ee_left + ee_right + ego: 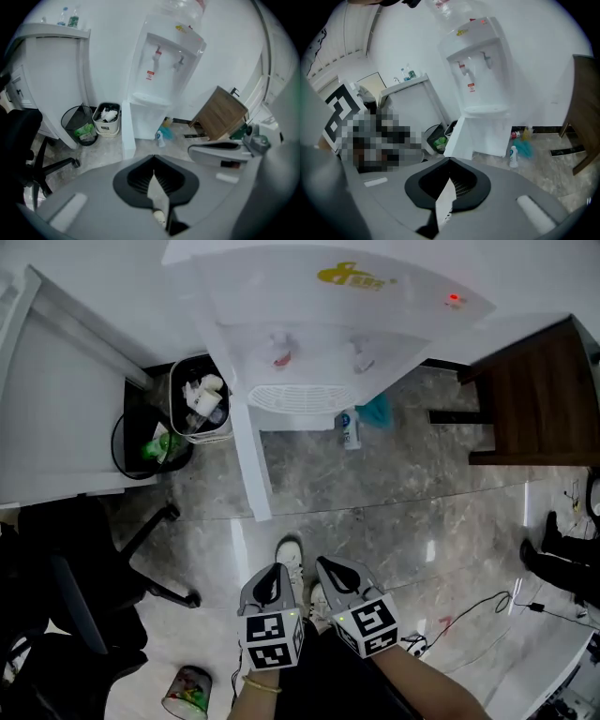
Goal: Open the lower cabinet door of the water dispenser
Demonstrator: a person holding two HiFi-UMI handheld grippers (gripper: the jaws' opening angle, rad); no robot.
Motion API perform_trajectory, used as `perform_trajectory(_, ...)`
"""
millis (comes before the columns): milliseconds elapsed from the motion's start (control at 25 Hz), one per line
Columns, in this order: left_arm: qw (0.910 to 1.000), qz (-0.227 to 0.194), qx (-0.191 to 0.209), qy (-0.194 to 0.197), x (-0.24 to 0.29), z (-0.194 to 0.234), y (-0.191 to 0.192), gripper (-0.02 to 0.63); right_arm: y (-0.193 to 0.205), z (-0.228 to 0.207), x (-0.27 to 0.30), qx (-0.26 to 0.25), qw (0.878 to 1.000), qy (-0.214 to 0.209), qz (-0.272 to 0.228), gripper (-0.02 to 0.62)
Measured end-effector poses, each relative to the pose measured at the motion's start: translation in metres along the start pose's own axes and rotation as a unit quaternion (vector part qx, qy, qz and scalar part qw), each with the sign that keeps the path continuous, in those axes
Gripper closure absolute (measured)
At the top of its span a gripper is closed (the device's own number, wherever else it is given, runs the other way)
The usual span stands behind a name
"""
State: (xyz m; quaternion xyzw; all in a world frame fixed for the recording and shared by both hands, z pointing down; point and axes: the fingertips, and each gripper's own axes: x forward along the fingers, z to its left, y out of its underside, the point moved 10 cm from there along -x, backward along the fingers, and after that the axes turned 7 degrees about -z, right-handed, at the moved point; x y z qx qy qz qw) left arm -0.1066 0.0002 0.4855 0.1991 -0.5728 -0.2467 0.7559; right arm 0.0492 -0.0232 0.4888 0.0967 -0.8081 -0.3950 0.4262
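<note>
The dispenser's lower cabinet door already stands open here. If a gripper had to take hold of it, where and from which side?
The door: probably its free outer edge, farthest from the dispenser. The thin panel stands edge-on to the head view, so it can be pinched across its thickness, coming straight from the front. No handle shows; bins crowd its left face.

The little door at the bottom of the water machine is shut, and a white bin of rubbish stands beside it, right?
No, the door is open, swung out toward the white bin, as the head view shows. That bin of rubbish does stand beside the water dispenser.
</note>
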Motion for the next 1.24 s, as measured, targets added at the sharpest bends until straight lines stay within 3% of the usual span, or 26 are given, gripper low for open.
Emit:
perform_trajectory(280, 0.9998, 0.006, 0.003, 0.018, -0.013, -0.019, 0.018, 0.6, 0.008, -0.006, -0.032, 0.012, 0.999, 0.029, -0.004, 0.598)
perform_trajectory(1240, 0.9997, -0.006, 0.014, 0.019, -0.02, -0.021, 0.029, 0.6, 0.013, 0.005, -0.038, 0.0, 1.0, 0.017, -0.012, 0.598)
